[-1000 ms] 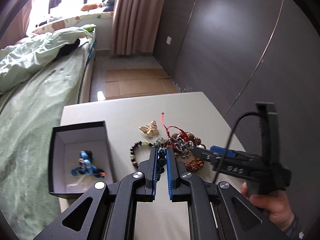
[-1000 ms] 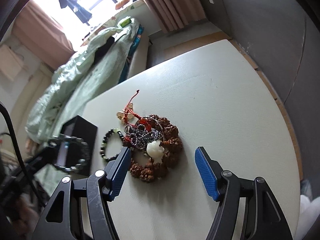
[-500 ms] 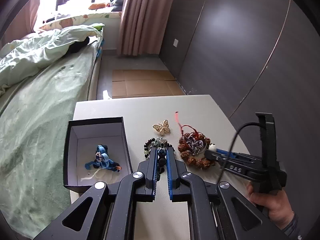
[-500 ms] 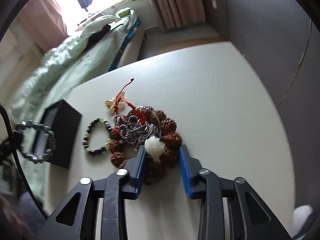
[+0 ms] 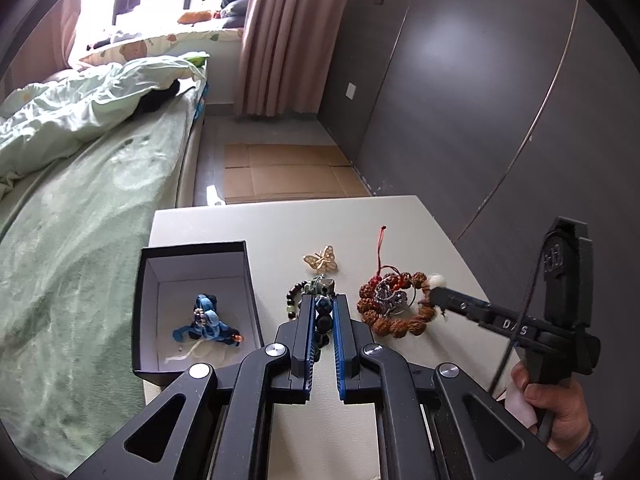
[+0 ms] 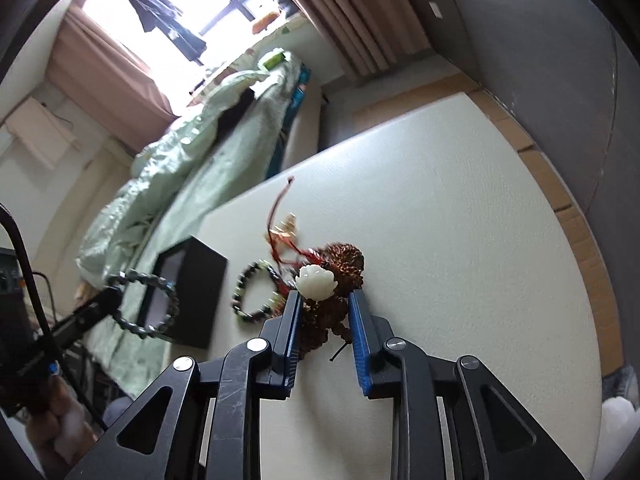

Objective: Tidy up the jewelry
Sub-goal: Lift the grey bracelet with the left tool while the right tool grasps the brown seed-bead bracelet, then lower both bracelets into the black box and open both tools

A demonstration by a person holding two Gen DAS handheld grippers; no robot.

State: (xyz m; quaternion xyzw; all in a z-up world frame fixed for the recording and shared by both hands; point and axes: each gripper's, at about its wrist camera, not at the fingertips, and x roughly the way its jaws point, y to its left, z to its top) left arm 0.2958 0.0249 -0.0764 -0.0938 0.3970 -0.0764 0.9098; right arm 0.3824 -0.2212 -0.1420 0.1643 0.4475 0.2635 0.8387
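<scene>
My left gripper (image 5: 323,309) is shut on a dark blue-grey bead bracelet (image 5: 323,316) and holds it above the table beside the open black box (image 5: 192,250); the bracelet hangs from it in the right wrist view (image 6: 148,304). The box holds a blue knotted piece (image 5: 206,320). My right gripper (image 6: 323,307) is shut on the brown seed-bead bracelet (image 6: 344,264) with a white flower bead (image 6: 315,277), lifting it; it also shows in the left wrist view (image 5: 394,308). A red cord and silver chain hang with it.
A black-and-green bead bracelet (image 6: 256,292) and a gold butterfly brooch (image 5: 321,259) lie on the white table (image 6: 460,240). A bed with green covers (image 5: 80,200) runs along the table's left edge. A dark wall (image 5: 480,100) stands on the right.
My right gripper closed on the brown seed bracelet and raised it. My left gripper lifted and drew back with the dark bracelet, so the box came closer to centre.
</scene>
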